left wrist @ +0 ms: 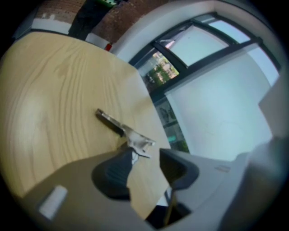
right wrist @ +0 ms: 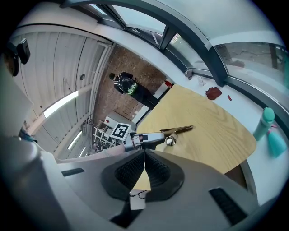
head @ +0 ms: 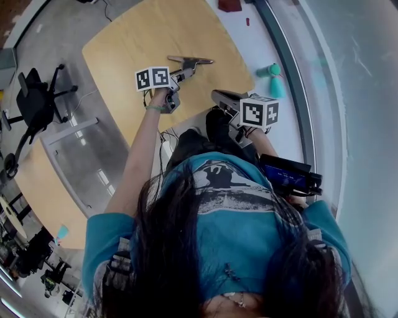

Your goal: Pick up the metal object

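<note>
The metal object [head: 193, 61], a slim silvery tool with a wider clip-like end, lies flat on the light wooden table [head: 143, 37]. In the left gripper view it [left wrist: 124, 131] lies just beyond my left gripper [left wrist: 145, 158], its wide end at the tip of the left pad [left wrist: 115, 169]. That gripper's jaws stand open with only bare tabletop between them. In the head view my left gripper [head: 185, 71] points at the tool. My right gripper [head: 219, 97] hovers near the table's near edge with its pads together and empty. From the right gripper view [right wrist: 144, 155] the tool [right wrist: 178, 130] shows beside the left gripper [right wrist: 165, 137].
A teal bottle [head: 272, 77] stands on the pale sill to the table's right. A black office chair [head: 34, 102] and a second wooden table [head: 43, 186] are on the left. A dark red thing [head: 230, 5] lies on the sill at the far end.
</note>
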The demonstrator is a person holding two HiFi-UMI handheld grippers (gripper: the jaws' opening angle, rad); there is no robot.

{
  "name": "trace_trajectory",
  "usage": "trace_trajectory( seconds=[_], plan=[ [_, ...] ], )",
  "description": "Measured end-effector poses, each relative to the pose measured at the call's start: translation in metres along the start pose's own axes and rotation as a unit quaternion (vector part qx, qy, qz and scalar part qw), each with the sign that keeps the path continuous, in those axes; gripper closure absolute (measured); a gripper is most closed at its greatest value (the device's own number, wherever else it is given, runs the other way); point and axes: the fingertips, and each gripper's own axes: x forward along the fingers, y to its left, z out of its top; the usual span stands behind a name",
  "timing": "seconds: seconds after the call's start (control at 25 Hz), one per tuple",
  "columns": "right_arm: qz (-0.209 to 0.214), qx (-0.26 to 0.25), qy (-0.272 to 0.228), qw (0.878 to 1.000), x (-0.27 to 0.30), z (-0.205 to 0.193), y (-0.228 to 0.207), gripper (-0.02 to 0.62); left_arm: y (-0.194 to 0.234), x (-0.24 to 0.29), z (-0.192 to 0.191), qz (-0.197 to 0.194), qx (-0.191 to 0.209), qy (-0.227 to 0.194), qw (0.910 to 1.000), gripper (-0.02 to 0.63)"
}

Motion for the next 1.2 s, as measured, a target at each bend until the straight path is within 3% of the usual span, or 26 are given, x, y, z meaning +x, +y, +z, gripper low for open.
trace_trajectory(
  seconds=[0.16, 0.32, 0.56, 0.72, 1.2],
  plan=[
    [-0.001, 0.002, 0.007, 1.000, 0.001, -0.004, 0.000, 0.583, 0.003, 0.003, 0.006, -0.027, -0.071, -0.015, 0.9970, 0.419],
    [-0.006, 0.002, 0.008, 1.000, -0.001, -0.005, -0.004, 0.583, 0.016, 0.008, 0.010, -0.033, -0.128, -0.032, 0.9907, 0.461],
    [-0.014, 0.012, 0.004, 1.000, -0.004, -0.006, -0.013, 0.582, 0.021, 0.009, 0.022, -0.059, -0.187, -0.073, 0.9779, 0.505],
    [-0.018, 0.013, 0.004, 1.000, -0.004, -0.005, -0.014, 0.583, 0.013, 0.011, 0.025, -0.092, -0.225, -0.102, 0.9646, 0.557],
    [-0.015, 0.002, 0.008, 1.000, 0.003, -0.011, -0.001, 0.583, 0.001, -0.019, 0.006, -0.068, -0.149, -0.118, 0.9793, 0.589]
  ],
)
